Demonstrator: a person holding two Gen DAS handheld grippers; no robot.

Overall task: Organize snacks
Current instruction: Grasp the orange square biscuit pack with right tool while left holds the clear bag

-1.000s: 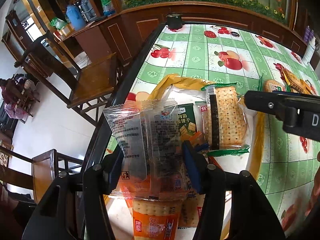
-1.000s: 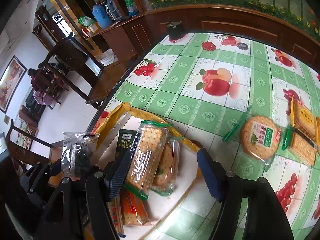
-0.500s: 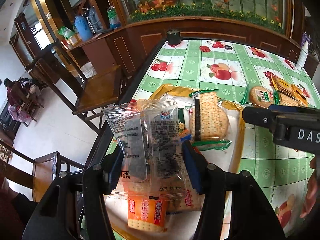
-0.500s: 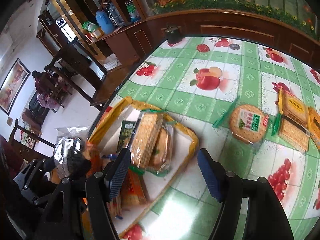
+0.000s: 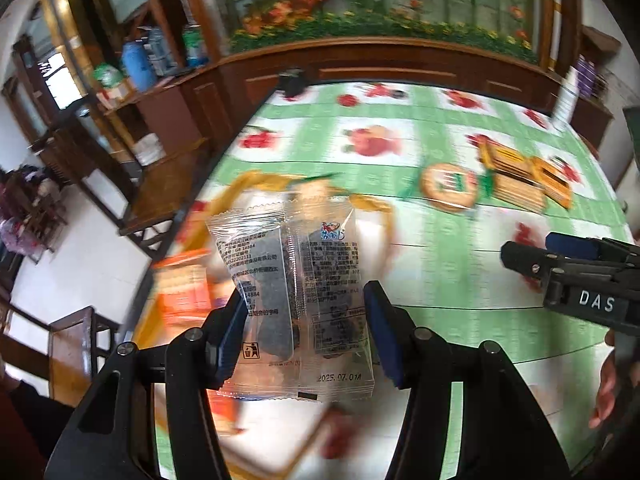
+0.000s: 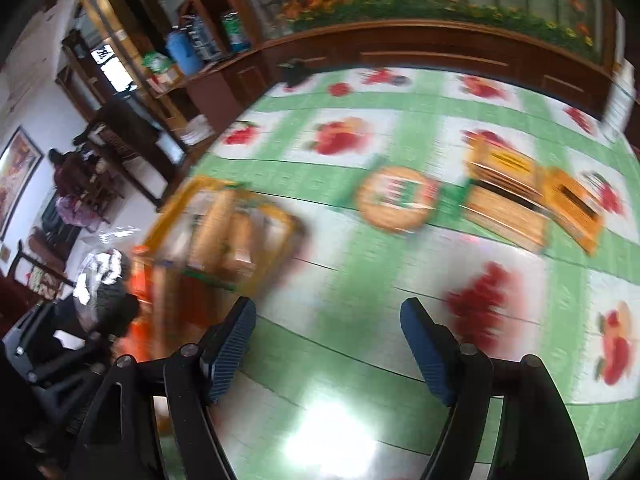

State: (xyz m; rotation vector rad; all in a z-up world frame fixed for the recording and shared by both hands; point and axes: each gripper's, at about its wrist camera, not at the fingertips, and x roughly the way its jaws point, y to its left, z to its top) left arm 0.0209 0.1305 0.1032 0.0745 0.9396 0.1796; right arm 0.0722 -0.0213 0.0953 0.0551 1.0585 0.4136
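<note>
My left gripper [image 5: 304, 328] is shut on two clear packets of dark snack [image 5: 292, 296] and holds them upright above the yellow-rimmed tray [image 5: 372, 204]. The tray is blurred; it holds cracker packs, among them an orange one [image 5: 182, 296]. My right gripper [image 6: 328, 344] is open and empty over the green tablecloth, right of the tray [image 6: 176, 204]. It shows at the right edge of the left wrist view [image 5: 576, 276]. A round cracker pack [image 6: 394, 196] and yellow-wrapped cracker packs [image 6: 508, 188] lie further back on the table.
The table has a green and white fruit-print cloth [image 6: 400, 128]. A wooden sideboard [image 5: 380, 64] stands behind it. A wooden chair [image 5: 168, 184] stands beyond the table's left edge. A dark small object [image 5: 294, 80] sits at the far table edge.
Both grippers have pulled back and swung right; the views are motion-blurred. The left still holds the clear packets. The loose cracker packs have come further into both views.
</note>
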